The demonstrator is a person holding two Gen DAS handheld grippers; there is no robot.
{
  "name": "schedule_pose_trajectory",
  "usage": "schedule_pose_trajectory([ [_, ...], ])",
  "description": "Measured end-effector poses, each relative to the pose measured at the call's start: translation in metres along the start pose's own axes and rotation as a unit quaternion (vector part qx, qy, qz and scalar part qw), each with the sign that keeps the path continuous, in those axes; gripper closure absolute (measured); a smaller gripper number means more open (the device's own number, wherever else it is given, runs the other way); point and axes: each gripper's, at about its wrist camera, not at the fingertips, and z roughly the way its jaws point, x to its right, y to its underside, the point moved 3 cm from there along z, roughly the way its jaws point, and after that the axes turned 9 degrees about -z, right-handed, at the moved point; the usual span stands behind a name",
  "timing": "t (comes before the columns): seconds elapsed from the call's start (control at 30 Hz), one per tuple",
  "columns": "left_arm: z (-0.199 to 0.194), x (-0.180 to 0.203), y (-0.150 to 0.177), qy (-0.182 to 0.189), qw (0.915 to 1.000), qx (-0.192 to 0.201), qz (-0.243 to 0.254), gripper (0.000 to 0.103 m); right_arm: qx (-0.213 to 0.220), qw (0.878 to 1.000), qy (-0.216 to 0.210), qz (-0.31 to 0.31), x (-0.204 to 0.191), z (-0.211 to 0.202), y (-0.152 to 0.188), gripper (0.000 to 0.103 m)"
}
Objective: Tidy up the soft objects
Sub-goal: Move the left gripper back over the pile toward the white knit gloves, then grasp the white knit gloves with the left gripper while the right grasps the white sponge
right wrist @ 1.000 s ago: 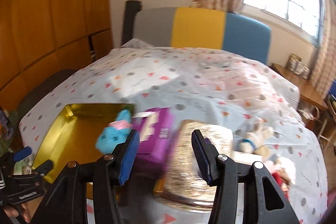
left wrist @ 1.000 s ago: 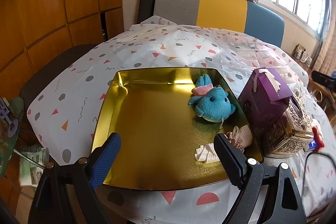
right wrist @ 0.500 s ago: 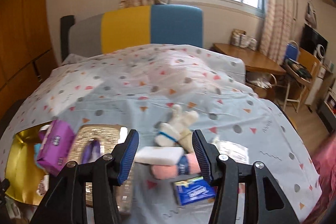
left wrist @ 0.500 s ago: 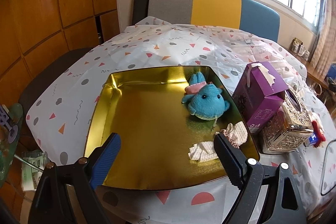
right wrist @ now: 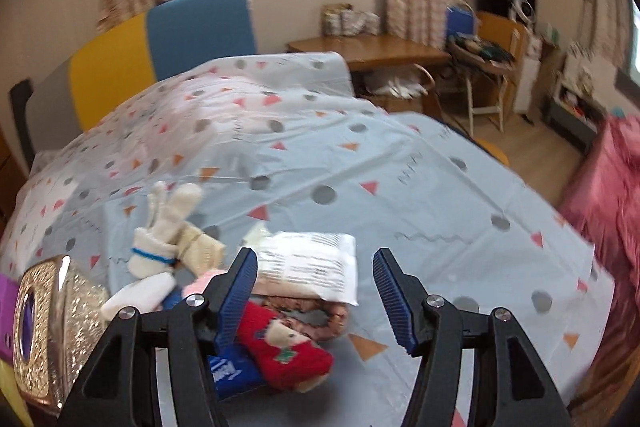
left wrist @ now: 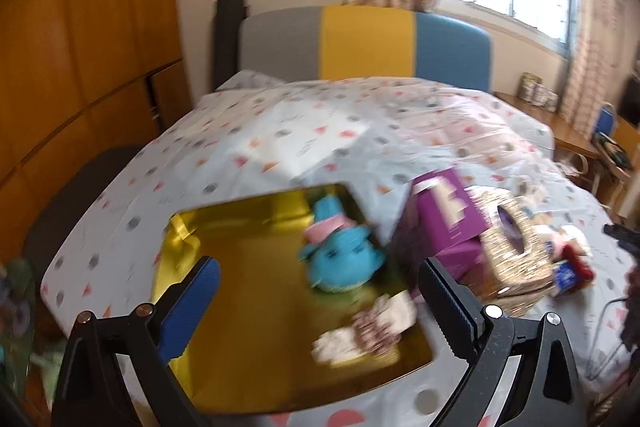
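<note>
In the left wrist view a gold tray (left wrist: 256, 311) holds a blue plush bird (left wrist: 344, 263) and small frilly cloths (left wrist: 372, 327). My left gripper (left wrist: 320, 291) is open and empty above the tray's near part. In the right wrist view a pile lies on the cloth: a white plush rabbit (right wrist: 164, 231), a red sock with a bear (right wrist: 288, 347), a pink-brown scrunchie (right wrist: 316, 311), and a white packet (right wrist: 312, 267). My right gripper (right wrist: 316, 287) is open and empty just above this pile.
A purple box (left wrist: 444, 219) and a glittery gold tissue box (left wrist: 512, 251) stand right of the tray; the tissue box also shows in the right wrist view (right wrist: 52, 323). A blue tissue pack (right wrist: 232, 371) lies by the sock. The patterned tablecloth (right wrist: 400, 195) spreads beyond.
The right gripper has swung right from the boxes to the pile of soft things. The left gripper's view has shifted and tilted, with the tray now lower left.
</note>
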Motion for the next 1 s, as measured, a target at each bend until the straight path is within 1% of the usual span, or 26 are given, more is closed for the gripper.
schedule_pose_trajectory([
  [0.07, 0.001, 0.023, -0.011, 0.020, 0.9995, 0.000, 0.026, 0.003, -0.002, 1.000, -0.008, 0.027, 0.010, -0.001, 0.000, 0.042],
  [0.17, 0.006, 0.067, -0.026, 0.058, 0.9960, -0.007, 0.069, 0.003, -0.005, 0.999, -0.020, 0.044, 0.015, -0.004, 0.001, 0.042],
  [0.23, 0.011, 0.101, -0.037, 0.096, 0.9909, -0.021, 0.092, 0.003, -0.007, 0.998, -0.030, 0.051, 0.016, -0.004, 0.002, 0.042],
  [0.27, 0.014, 0.117, -0.041, 0.108, 0.9884, -0.027, 0.103, 0.003, -0.006, 0.998, -0.033, 0.053, 0.016, -0.004, 0.001, 0.042],
  [0.37, 0.033, 0.174, -0.051, 0.145, 0.9781, -0.067, 0.134, 0.004, -0.007, 0.997, -0.043, 0.057, 0.016, -0.005, 0.001, 0.042],
  [0.4, 0.039, 0.191, -0.052, 0.153, 0.9749, -0.080, 0.140, 0.004, -0.008, 0.997, -0.047, 0.060, 0.016, -0.005, 0.000, 0.042],
  [0.47, 0.055, 0.228, -0.054, 0.165, 0.9673, -0.103, 0.163, 0.008, -0.008, 0.997, -0.051, 0.065, 0.016, -0.005, -0.001, 0.042],
  [0.5, 0.062, 0.245, -0.053, 0.164, 0.9644, -0.107, 0.178, 0.009, -0.007, 0.996, -0.052, 0.069, 0.018, -0.005, -0.001, 0.042],
  [0.57, 0.082, 0.278, -0.048, 0.150, 0.9588, -0.119, 0.210, 0.015, -0.008, 0.995, -0.056, 0.078, 0.022, -0.005, -0.001, 0.042],
  [0.6, 0.095, 0.295, -0.045, 0.149, 0.9545, -0.132, 0.222, 0.020, -0.009, 0.995, -0.058, 0.084, 0.024, -0.005, -0.001, 0.042],
  [0.63, 0.107, 0.307, -0.041, 0.148, 0.9516, -0.145, 0.227, 0.025, -0.010, 0.994, -0.062, 0.090, 0.027, -0.005, -0.001, 0.042],
  [0.7, 0.129, 0.329, -0.034, 0.142, 0.9460, -0.166, 0.239, 0.029, -0.011, 0.992, -0.069, 0.101, 0.031, -0.004, -0.001, 0.042],
  [0.77, 0.149, 0.348, -0.026, 0.126, 0.9403, -0.176, 0.263, 0.031, -0.013, 0.991, -0.076, 0.110, 0.033, -0.004, -0.001, 0.042],
  [0.8, 0.157, 0.357, -0.023, 0.120, 0.9385, -0.178, 0.271, 0.031, -0.015, 0.990, -0.080, 0.113, 0.034, -0.003, -0.001, 0.042],
  [0.83, 0.166, 0.367, -0.018, 0.117, 0.9348, -0.183, 0.281, 0.031, -0.017, 0.990, -0.085, 0.114, 0.033, -0.003, -0.001, 0.041],
  [0.9, 0.181, 0.379, -0.010, 0.102, 0.9294, -0.192, 0.298, 0.031, -0.022, 0.989, -0.093, 0.115, 0.032, -0.002, -0.001, 0.041],
  [1.0, 0.206, 0.392, 0.000, 0.088, 0.9229, -0.210, 0.311, 0.031, -0.024, 0.987, -0.110, 0.114, 0.029, -0.003, -0.001, 0.041],
])
